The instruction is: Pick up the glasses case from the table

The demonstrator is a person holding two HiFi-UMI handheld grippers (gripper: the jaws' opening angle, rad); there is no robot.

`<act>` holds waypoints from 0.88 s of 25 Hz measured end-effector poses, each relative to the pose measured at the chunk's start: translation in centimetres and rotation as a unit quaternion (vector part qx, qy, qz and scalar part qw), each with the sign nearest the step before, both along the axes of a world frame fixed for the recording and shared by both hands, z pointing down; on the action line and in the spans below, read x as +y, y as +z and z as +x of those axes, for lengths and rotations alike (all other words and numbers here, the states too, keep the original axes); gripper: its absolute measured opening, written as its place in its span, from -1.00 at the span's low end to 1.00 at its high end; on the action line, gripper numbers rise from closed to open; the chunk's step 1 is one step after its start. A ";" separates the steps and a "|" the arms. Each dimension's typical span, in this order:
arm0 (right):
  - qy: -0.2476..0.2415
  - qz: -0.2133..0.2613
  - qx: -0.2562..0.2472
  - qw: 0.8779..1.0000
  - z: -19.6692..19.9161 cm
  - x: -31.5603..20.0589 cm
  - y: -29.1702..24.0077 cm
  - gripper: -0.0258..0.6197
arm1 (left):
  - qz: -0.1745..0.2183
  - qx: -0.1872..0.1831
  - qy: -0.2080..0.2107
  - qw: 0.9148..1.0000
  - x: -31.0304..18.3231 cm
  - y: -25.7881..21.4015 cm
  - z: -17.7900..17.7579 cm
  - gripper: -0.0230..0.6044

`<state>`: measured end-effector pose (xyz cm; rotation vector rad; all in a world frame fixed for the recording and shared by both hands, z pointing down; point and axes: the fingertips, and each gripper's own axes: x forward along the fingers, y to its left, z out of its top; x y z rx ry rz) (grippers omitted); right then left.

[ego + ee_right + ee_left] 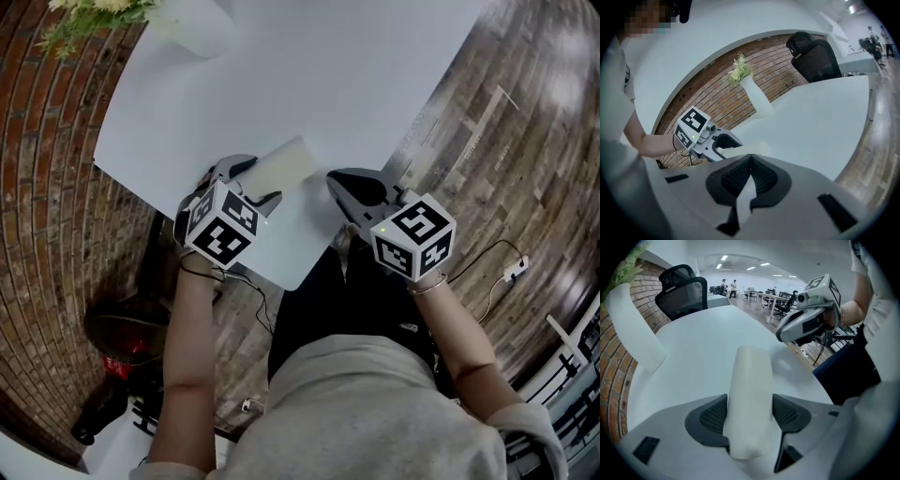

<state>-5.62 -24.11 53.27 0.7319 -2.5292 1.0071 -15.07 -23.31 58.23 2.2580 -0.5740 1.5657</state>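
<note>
Wide-jawed left gripper (249, 183) straddles white oblong glasses case (281, 165) by white table's (328, 75) near edge, ready to clamp; right gripper (339, 183) closed, empty

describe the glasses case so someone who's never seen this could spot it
Start at the white table, then its near edge, away from the white vase at the far corner. The glasses case lies flat there between the left tongs: a pale cream oblong, low where the vase stands tall.
</note>
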 end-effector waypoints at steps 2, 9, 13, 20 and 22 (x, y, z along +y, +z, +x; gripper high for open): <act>0.004 -0.004 -0.003 1.000 0.0 0.0 0.2 -0.92 | 0.000 0.002 0.000 1.000 0.0 0.0 0.0 0.02; 0.020 0.003 0.014 1.000 0.3 -0.7 0.6 -0.92 | 0.019 0.029 0.004 0.999 0.0 -0.3 0.1 0.00; 0.036 -0.002 0.022 0.999 0.6 -1.3 0.9 -0.92 | 0.021 0.053 -0.016 0.998 0.2 -0.5 0.4 -0.02; 0.038 -0.029 0.013 0.999 0.7 -1.1 1.3 -0.47 | 0.017 0.119 -0.060 0.991 0.9 -2.1 1.9 -0.03; 0.040 -0.041 0.005 0.998 0.6 -0.9 1.4 -0.42 | 0.014 0.131 -0.068 0.989 0.9 -2.4 2.1 -0.03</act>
